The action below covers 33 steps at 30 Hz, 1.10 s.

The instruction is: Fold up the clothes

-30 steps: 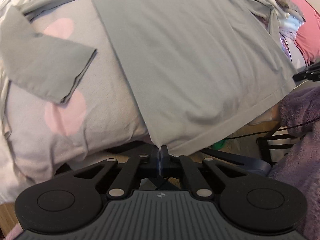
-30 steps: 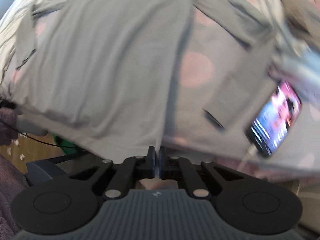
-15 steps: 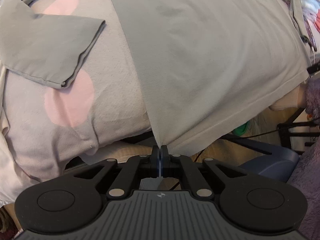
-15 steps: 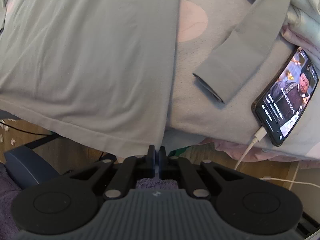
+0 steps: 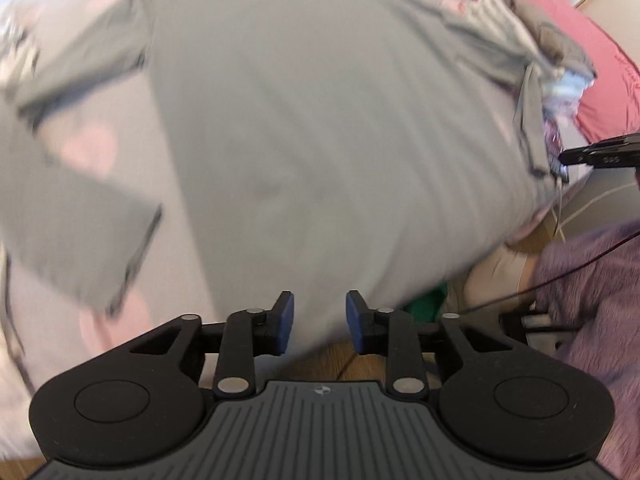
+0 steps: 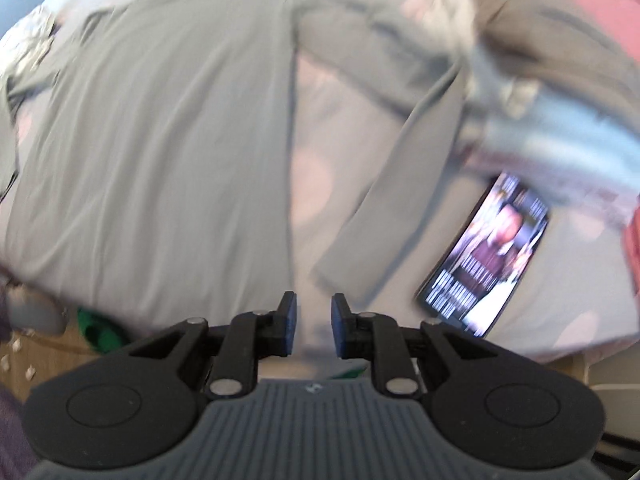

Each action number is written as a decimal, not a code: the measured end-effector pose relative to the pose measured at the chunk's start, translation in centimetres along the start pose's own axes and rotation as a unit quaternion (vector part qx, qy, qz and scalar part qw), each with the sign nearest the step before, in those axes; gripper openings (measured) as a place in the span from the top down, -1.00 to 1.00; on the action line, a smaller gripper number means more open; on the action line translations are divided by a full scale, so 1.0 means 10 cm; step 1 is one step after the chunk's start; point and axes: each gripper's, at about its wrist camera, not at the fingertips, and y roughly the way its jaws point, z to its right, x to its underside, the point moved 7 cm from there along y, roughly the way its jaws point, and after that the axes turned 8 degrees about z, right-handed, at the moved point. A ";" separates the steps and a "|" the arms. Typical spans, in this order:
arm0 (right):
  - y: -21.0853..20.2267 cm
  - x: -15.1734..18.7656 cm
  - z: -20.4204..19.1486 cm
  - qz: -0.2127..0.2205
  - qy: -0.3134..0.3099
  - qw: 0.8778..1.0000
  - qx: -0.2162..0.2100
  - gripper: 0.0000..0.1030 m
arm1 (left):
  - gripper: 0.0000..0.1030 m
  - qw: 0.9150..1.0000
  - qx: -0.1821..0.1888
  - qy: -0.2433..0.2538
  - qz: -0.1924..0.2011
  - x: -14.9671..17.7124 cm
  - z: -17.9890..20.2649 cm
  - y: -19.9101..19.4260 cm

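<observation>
Hovering both tongs, left [image 5: 319, 323] and right [image 6: 313, 325], spread and holding nothing, at the hem of the grey shirt [image 5: 320, 140] lying flat on the bed [image 6: 312, 184]; keeping clear of the phone [image 6: 488, 256]

- phone [image 6: 486, 256] w/ screen lit, flat on bedsheet [image 6: 560, 312] (grey, pale pink spots), near bed edge
- pink bedding [image 5: 576, 36] at far right corner
- purple fuzzy fabric [image 5: 592, 280] off bed, thin black cable [image 5: 520, 292] across it
- green obj [image 6: 98, 330] on wood floor [image 6: 44, 352] (too blurred to ID)
</observation>
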 end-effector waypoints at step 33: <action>-0.32 -0.72 -1.39 0.118 -0.135 0.977 -0.117 0.94 | 0.30 0.993 0.023 0.036 0.114 -0.95 0.63 0.18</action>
